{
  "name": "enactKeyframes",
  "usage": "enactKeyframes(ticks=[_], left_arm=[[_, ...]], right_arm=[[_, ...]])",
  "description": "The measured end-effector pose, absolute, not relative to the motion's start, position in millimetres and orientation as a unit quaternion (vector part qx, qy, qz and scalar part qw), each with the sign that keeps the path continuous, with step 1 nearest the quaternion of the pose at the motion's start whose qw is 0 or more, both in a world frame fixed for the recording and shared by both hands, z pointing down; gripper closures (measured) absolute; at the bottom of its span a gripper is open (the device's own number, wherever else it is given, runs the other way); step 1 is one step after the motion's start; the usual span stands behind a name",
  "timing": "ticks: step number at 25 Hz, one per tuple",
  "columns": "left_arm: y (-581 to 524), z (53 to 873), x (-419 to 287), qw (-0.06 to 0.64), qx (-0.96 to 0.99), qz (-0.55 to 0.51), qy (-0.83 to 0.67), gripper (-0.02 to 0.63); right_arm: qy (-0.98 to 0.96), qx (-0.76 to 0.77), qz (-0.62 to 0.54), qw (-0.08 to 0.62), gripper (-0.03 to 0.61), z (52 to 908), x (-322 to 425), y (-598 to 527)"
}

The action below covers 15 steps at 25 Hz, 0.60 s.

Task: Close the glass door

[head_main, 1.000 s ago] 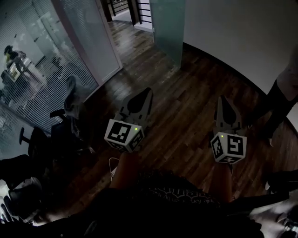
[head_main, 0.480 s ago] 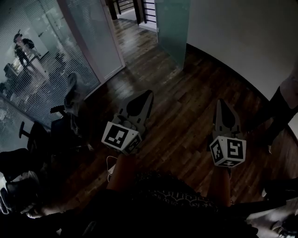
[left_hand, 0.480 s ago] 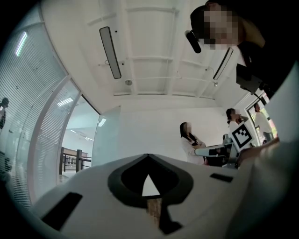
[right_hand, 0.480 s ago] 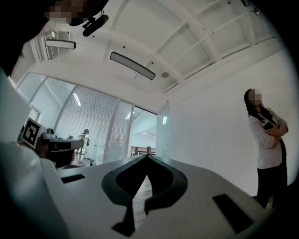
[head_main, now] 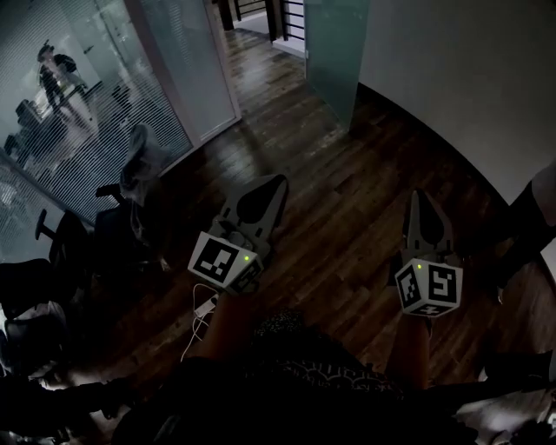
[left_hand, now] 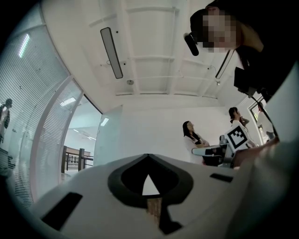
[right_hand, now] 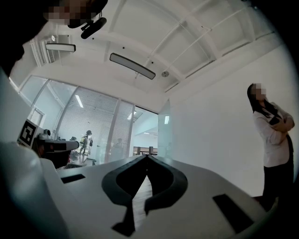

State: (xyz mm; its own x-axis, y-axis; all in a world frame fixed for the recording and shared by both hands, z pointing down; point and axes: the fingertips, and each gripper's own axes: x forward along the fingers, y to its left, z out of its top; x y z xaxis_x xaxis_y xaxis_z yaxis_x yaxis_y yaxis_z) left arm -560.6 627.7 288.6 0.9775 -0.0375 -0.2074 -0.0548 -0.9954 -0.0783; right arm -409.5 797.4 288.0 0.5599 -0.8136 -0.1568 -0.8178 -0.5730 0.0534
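The frosted glass door [head_main: 334,52] stands swung open along the white curved wall, beside the doorway [head_main: 261,26] at the top of the head view. It also shows as a pale panel in the left gripper view [left_hand: 108,135] and the right gripper view [right_hand: 164,133]. My left gripper [head_main: 281,179] [left_hand: 148,156] is shut and empty, pointing toward the doorway over the dark wood floor. My right gripper [head_main: 416,195] [right_hand: 146,156] is also shut and empty, level with the left one. Both are well short of the door.
A striped glass wall [head_main: 78,113] with a fixed glass panel [head_main: 187,61] runs along the left, and people stand behind it. Office chairs [head_main: 130,187] and a white cable [head_main: 201,313] lie at my left. A person [head_main: 530,217] stands at the right by the white wall [head_main: 452,78].
The doorway and the glass door have drawn slightly nearer and slid right in the head view. Both grippers stay shut side by side, carried forward a little.
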Motion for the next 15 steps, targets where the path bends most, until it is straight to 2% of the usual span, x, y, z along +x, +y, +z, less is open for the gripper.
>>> enactKeyframes(ticks=[6, 15], left_arm=[[599, 295, -532, 0.036, -0.994, 0.104, 0.025, 0.612], [511, 291, -445, 0.043, -0.994, 0.100, 0.013, 0.612]], right_arm=[[0.462, -0.884, 0.071, 0.021, 0.575, 301, -379, 773], [0.436, -0.896, 0.079, 0.022, 0.575, 296, -304, 699]])
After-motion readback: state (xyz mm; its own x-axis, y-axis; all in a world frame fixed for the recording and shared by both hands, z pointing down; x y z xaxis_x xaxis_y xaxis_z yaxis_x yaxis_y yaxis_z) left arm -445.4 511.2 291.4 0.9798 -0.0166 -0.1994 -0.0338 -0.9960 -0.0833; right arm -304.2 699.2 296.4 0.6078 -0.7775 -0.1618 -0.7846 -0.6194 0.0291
